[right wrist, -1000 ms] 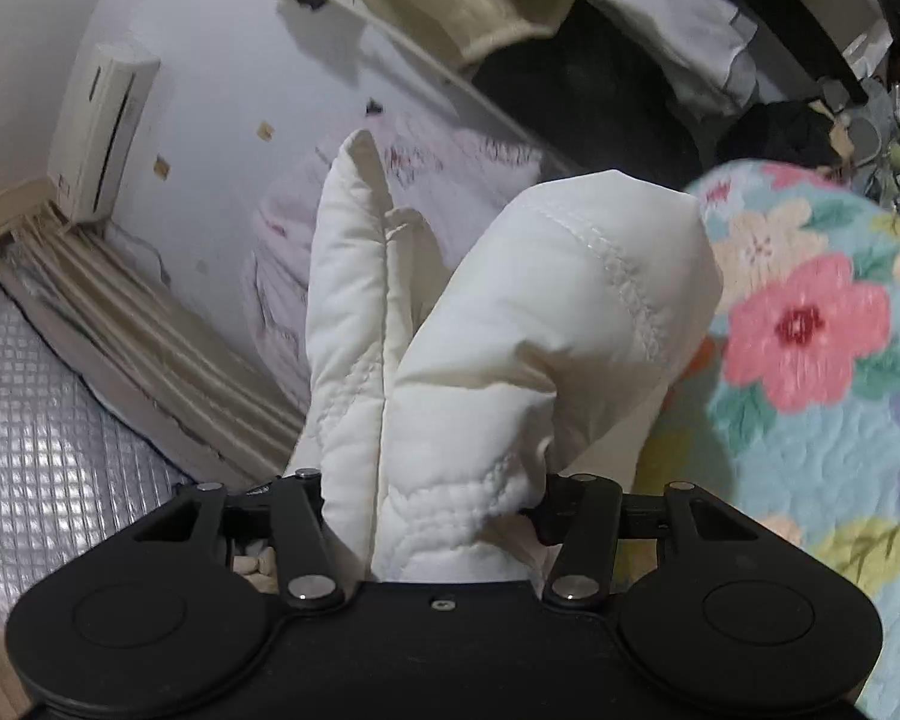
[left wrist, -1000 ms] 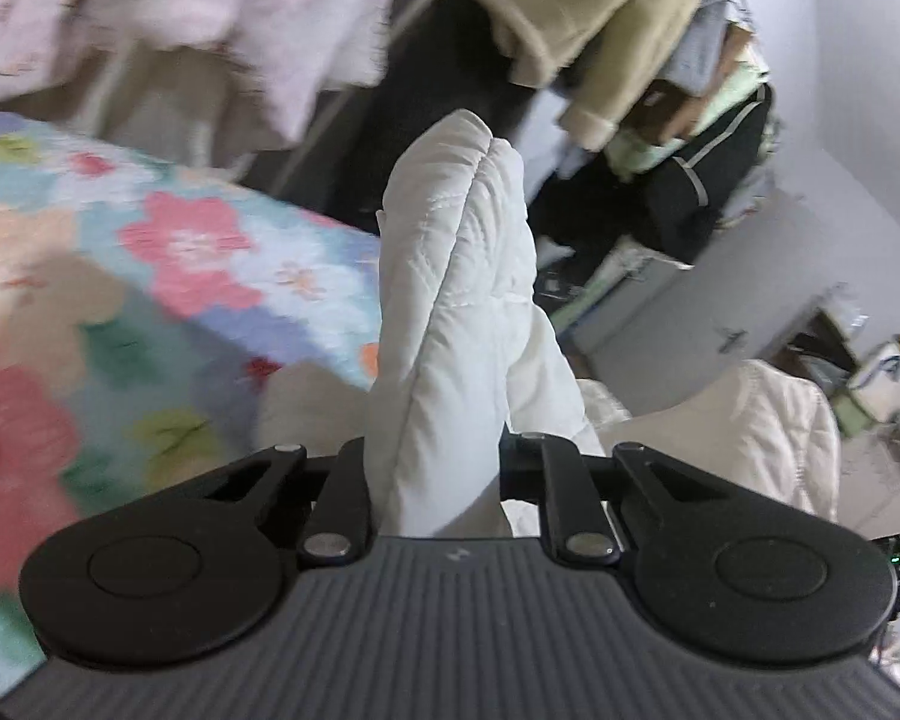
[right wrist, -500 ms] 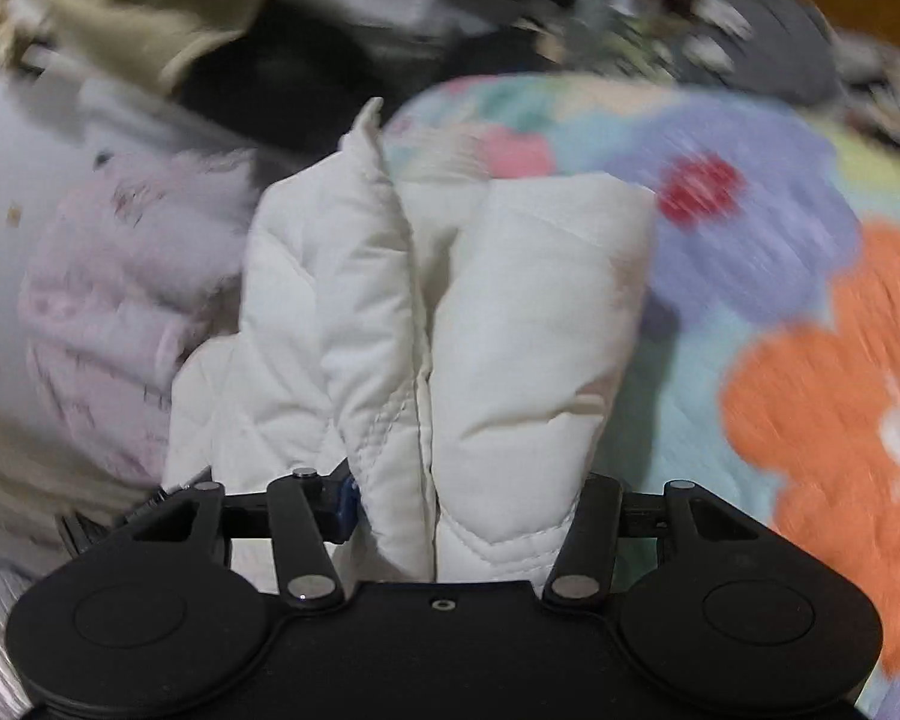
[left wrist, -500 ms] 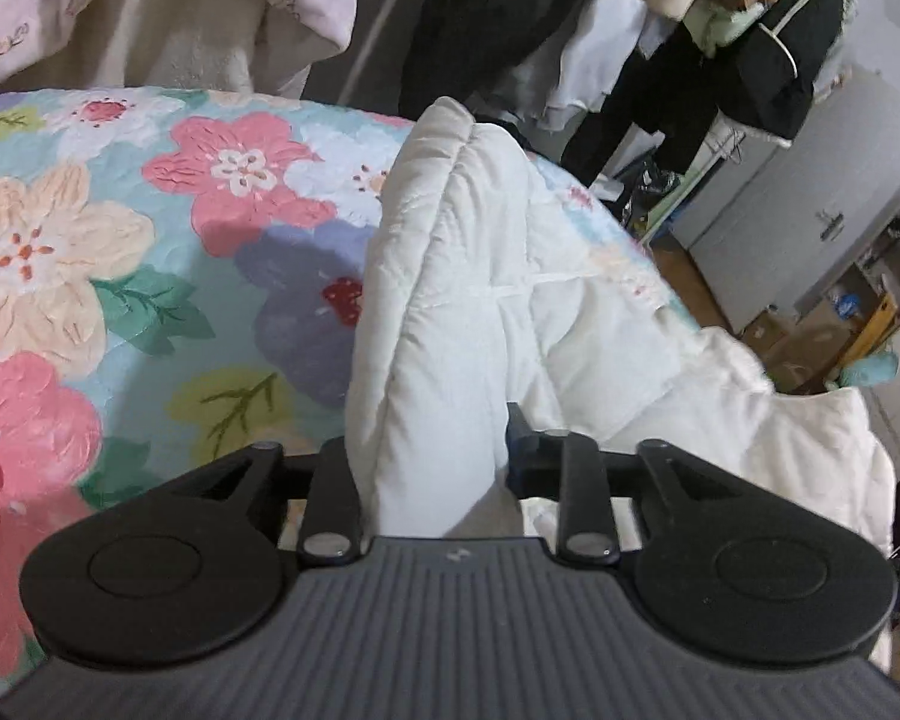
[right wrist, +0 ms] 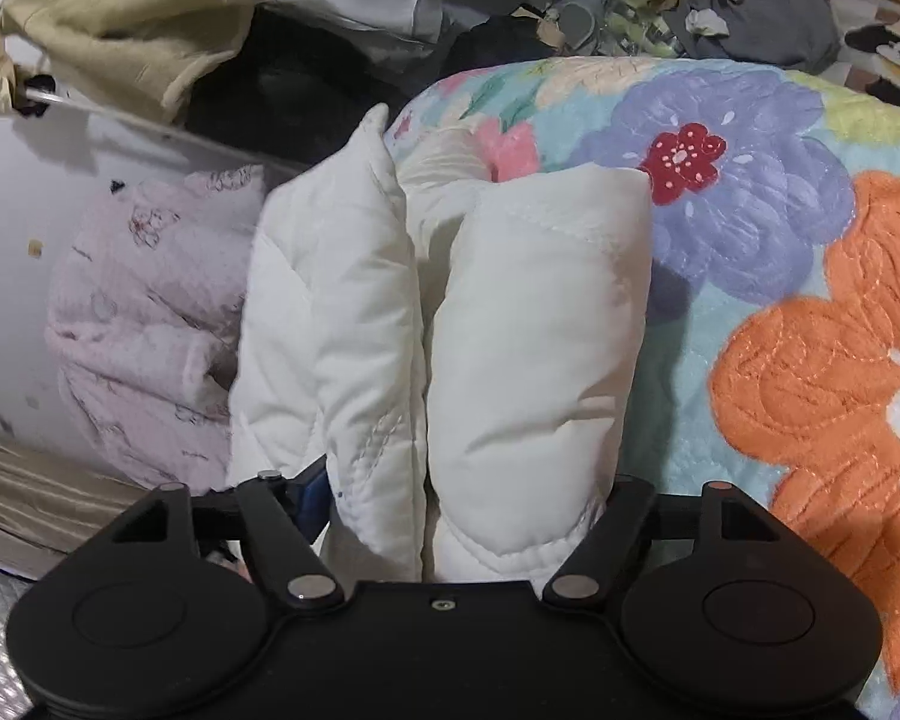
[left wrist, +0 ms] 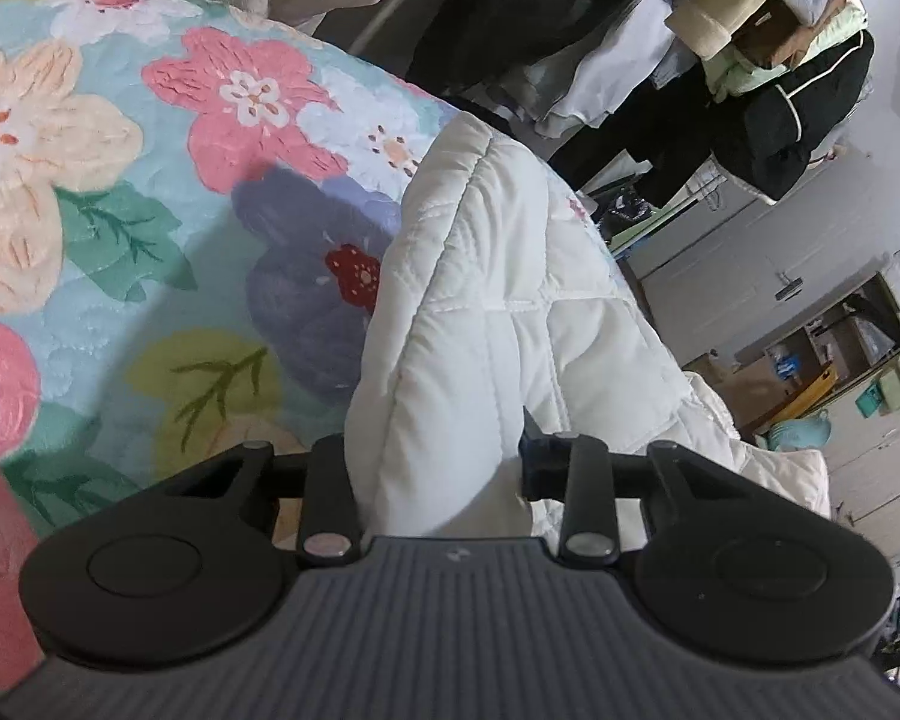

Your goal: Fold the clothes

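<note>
Both grippers are pinching the same white quilted jacket (left wrist: 498, 312), and it looks as though the person is laying it down on the bed to start a fold. The left gripper (left wrist: 435, 468) is clamping a thick padded edge, the tongs pressed in on a bunched roll of fabric. The right gripper (right wrist: 468, 498) is squeezing two puffy layers (right wrist: 528, 360) side by side, probably a doubled hem or cuff, so that the edges stay matched. Past the left gripper the jacket is spreading onto the floral bedspread (left wrist: 150, 210), a plush cover with big stitched flowers in pink, purple and orange. The jacket's shell is smooth, slightly shiny and diamond-stitched, so it should spring back unless it is pressed flat. Behind the bed, hanging clothes (right wrist: 150, 30) are crowding a rail.
</note>
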